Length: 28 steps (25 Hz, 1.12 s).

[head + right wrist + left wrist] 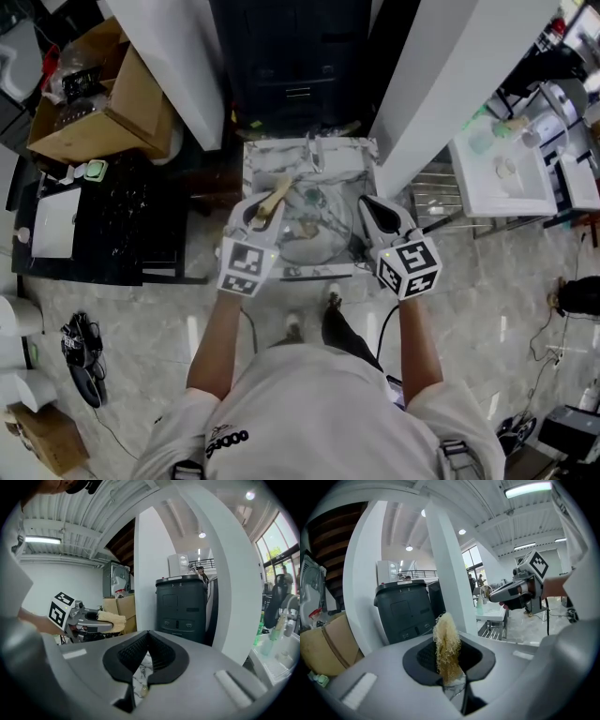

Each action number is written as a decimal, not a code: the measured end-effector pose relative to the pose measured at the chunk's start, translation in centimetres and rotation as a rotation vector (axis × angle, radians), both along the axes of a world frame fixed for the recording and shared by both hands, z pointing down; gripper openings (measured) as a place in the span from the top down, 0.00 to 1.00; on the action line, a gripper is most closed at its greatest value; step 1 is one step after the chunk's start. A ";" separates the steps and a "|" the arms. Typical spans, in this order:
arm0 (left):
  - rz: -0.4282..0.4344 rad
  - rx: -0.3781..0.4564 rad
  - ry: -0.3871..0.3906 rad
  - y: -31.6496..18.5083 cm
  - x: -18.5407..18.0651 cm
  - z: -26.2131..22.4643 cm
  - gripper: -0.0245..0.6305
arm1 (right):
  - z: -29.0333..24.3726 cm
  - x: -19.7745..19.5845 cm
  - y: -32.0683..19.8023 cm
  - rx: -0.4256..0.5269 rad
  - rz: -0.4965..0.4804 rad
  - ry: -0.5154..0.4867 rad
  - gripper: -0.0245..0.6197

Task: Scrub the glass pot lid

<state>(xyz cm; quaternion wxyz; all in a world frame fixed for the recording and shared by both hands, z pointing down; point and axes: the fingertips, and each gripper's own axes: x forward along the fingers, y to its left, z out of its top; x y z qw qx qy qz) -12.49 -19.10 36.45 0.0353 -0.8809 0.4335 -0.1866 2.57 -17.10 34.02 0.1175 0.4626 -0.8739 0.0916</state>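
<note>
The glass pot lid (317, 232) lies on a small marble-topped table (272, 159) straight ahead of me in the head view. My left gripper (266, 204) hovers over the table's left side, shut on a tan fibrous loofah scrubber (276, 198). The loofah (446, 645) sticks up out of the left gripper (450, 667) in its own view. Over the table's right side is my right gripper (367, 204), shut with nothing in it (146, 644). Neither gripper view shows the lid. Each gripper appears in the other's view, the left gripper (89, 618) and the right gripper (516, 590).
A dark bin (300, 52) stands behind the table between two white pillars (183, 56). A cardboard box (103, 94) and a black shelf (112, 230) are at the left. On the right are a wire rack (439, 199) and a white sink unit (502, 173).
</note>
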 end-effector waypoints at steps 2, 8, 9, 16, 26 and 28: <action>-0.002 -0.014 -0.012 -0.6 0.5 0.8 0.87 | 0.9 0.4 -0.6 -0.019 -0.003 0.003 0.96; 0.000 -0.067 -0.041 -1.9 1.7 3.8 0.87 | 3.3 1.2 -2.3 -0.065 -0.010 0.008 0.96; 0.003 -0.076 -0.042 -2.1 2.0 4.2 0.87 | 3.8 1.3 -2.5 -0.072 -0.011 0.011 0.96; 0.014 -0.126 -0.054 -3.6 3.5 6.8 0.87 | 6.6 2.2 -4.1 -0.126 -0.012 0.030 0.96; -0.008 -0.234 -0.085 -5.5 4.0 13.1 0.87 | 10.7 3.2 -5.7 -0.201 -0.027 0.031 0.96; -0.014 -0.260 -0.108 -5.9 4.1 14.7 0.87 | 11.3 3.5 -6.0 -0.213 -0.036 0.035 0.96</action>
